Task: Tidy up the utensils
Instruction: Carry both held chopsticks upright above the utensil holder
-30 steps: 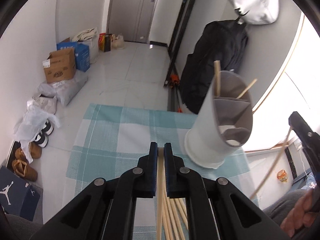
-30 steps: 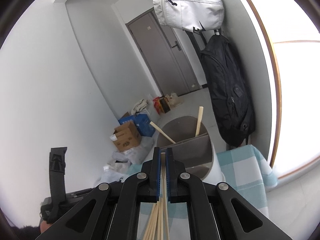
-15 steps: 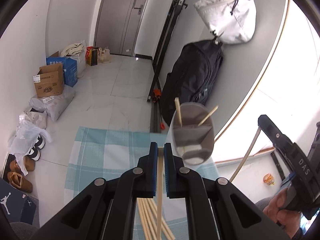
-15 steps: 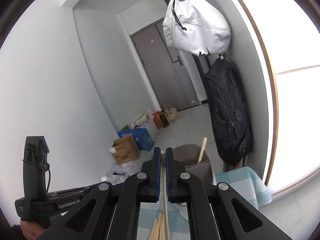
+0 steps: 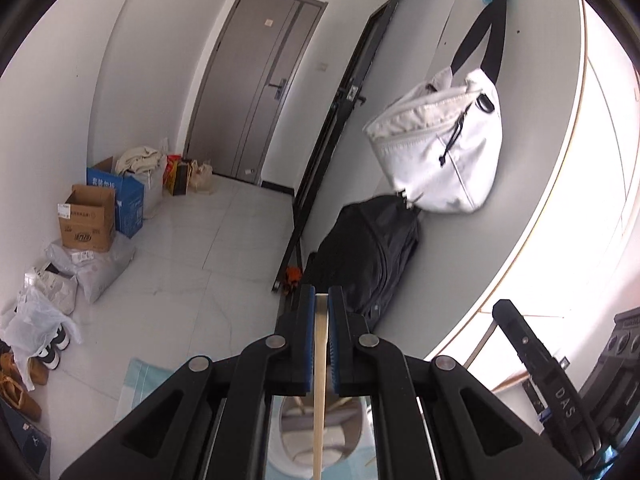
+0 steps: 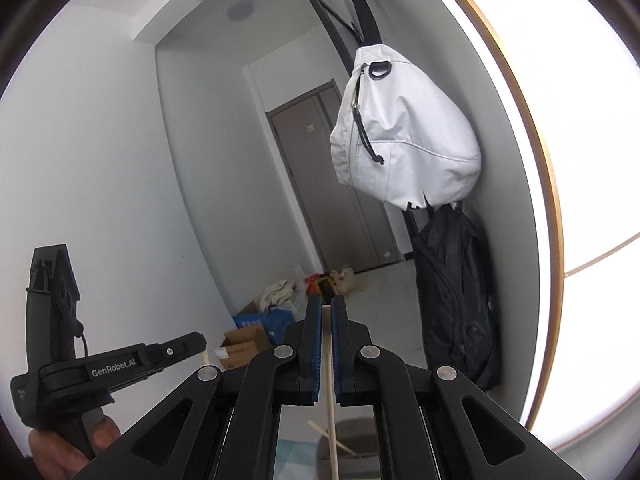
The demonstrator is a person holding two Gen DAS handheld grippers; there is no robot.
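My left gripper [image 5: 320,295] is shut on one pale wooden chopstick [image 5: 319,380], held high above the table. Far below, between its arms, stands the white divided utensil holder [image 5: 344,430] with chopsticks in it. In the right wrist view my right gripper [image 6: 326,305] is shut on another chopstick [image 6: 331,392], which hangs down toward the holder [image 6: 356,454]. The left gripper [image 6: 120,364] shows at the left of that view in a hand [image 6: 60,454]. The right gripper [image 5: 532,364] shows at the right of the left wrist view.
A teal checked cloth [image 5: 136,384] covers the table below. A white bag [image 5: 440,148] and a black backpack [image 5: 372,256] hang on the wall ahead. Cardboard boxes [image 5: 86,222], bags and shoes [image 5: 52,348] line the floor at the left, before a grey door [image 5: 256,92].
Both grippers have risen with their chopsticks still clamped. The holder and cloth have dropped to the bottom of both views, and the loose chopsticks on the cloth are out of sight.
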